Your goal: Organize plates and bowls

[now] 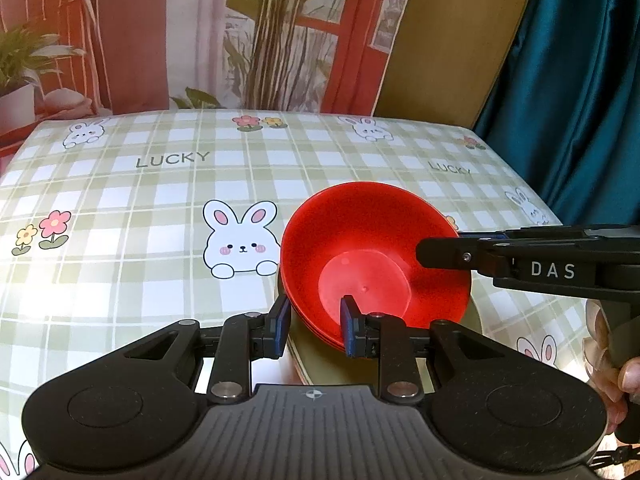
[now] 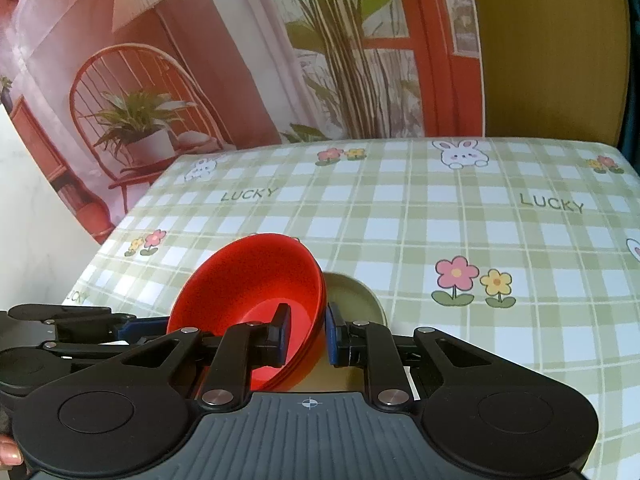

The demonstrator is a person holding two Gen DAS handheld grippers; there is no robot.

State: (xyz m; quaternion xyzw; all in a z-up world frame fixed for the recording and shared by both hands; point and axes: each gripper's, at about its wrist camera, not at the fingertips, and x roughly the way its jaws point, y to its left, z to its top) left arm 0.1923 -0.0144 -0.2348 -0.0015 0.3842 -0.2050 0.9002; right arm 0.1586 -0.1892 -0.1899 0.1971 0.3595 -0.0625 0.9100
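Observation:
A stack of red bowls sits tilted on olive-green plates on the checked tablecloth. My left gripper straddles the stack's near rim, one finger outside and one inside the top bowl, with a gap between pad and rim. My right gripper straddles the opposite rim of the red bowls, its fingers close on both sides of the wall; the green plate shows beyond. Each gripper shows in the other's view, the right one reaching in from the right, the left one from the left.
The table carries a green checked cloth with rabbits and flowers. A printed backdrop stands behind it and a teal curtain hangs at the right. A hand holds the right gripper.

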